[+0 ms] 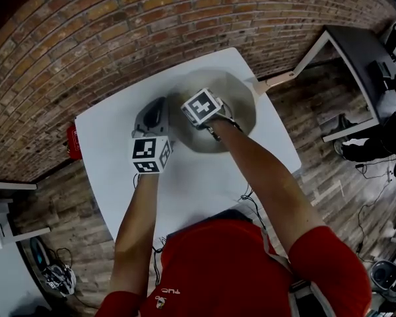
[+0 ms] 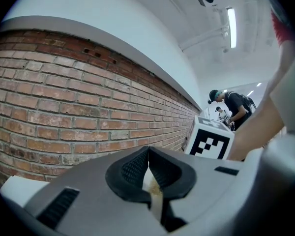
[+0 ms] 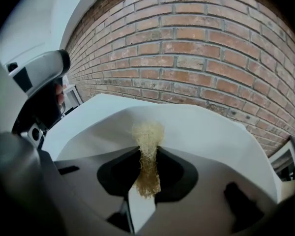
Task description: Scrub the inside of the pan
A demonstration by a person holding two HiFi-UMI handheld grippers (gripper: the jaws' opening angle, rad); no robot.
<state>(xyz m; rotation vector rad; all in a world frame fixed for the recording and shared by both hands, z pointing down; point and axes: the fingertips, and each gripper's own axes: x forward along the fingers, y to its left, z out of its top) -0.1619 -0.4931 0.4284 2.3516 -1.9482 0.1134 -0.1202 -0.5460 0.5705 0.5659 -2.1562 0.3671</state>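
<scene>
Landmark for all positions: the pan [image 1: 241, 101], a round, shallow vessel with a dull grey, smooth interior, standing on a white square table [image 1: 204, 177]. Its pale, straight handle [image 1: 277, 81] projects from the rim on the side away from the left gripper and reaches past the table edge.

Left gripper [image 2: 148, 166]: the jaws are drawn in narrow, and the ribbed black pads meet at their tips. A thin pale strip sits pinched between them lower down. The head view places these tips at the pan's rim opposite the handle, consistent with a grip on the rim. Its checker-marked cube [image 1: 150, 154] lies outside the pan on that same side.

Right gripper [image 3: 148, 151]: the jaws are clamped on a scrubber [image 3: 147, 132], a tan, coarse, fibrous wad. Its frayed end protrudes beyond the pads and lies against the pan's pale inner surface. This gripper's cube [image 1: 201, 106] sits above the pan's interior, toward the left gripper's side.

Surroundings: a brick wall [image 3: 196, 48], rough and mortar-jointed, rises beyond the pan's far rim. A small red object [image 1: 73, 142] sits at the table edge, well apart from the pan, beyond the left gripper.
</scene>
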